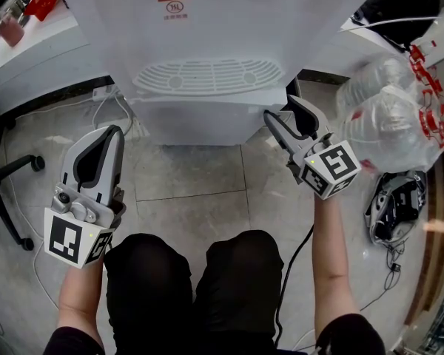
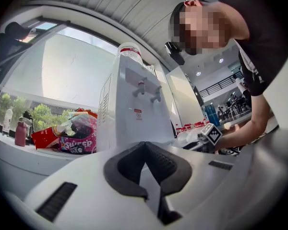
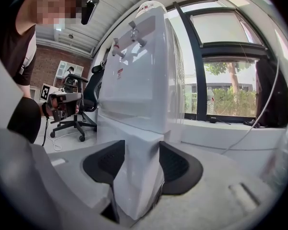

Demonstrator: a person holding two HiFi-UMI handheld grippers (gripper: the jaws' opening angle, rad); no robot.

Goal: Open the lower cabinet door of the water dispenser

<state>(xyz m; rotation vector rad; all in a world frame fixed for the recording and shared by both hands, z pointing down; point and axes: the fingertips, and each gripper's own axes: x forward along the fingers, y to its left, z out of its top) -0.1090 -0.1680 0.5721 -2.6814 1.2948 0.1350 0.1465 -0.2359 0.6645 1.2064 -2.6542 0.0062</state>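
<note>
Flanking water dispenser (image 1: pixel 207 50), office chair (image 1: pixel 18 166) left, clear bottles (image 1: pixel 388 117) right, floor cables (image 1: pixel 391 259).

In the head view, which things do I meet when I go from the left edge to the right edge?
office chair → left gripper → water dispenser → right gripper, jaws closing with the dispenser's cabinet corner between them → clear plastic bottles

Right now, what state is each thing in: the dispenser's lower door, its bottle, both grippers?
lower cabinet door: looks closed.
water bottle: mounted atop the water dispenser.
left gripper: jaws shut, empty.
right gripper: jaws closing, astride the door's corner edge.
</note>
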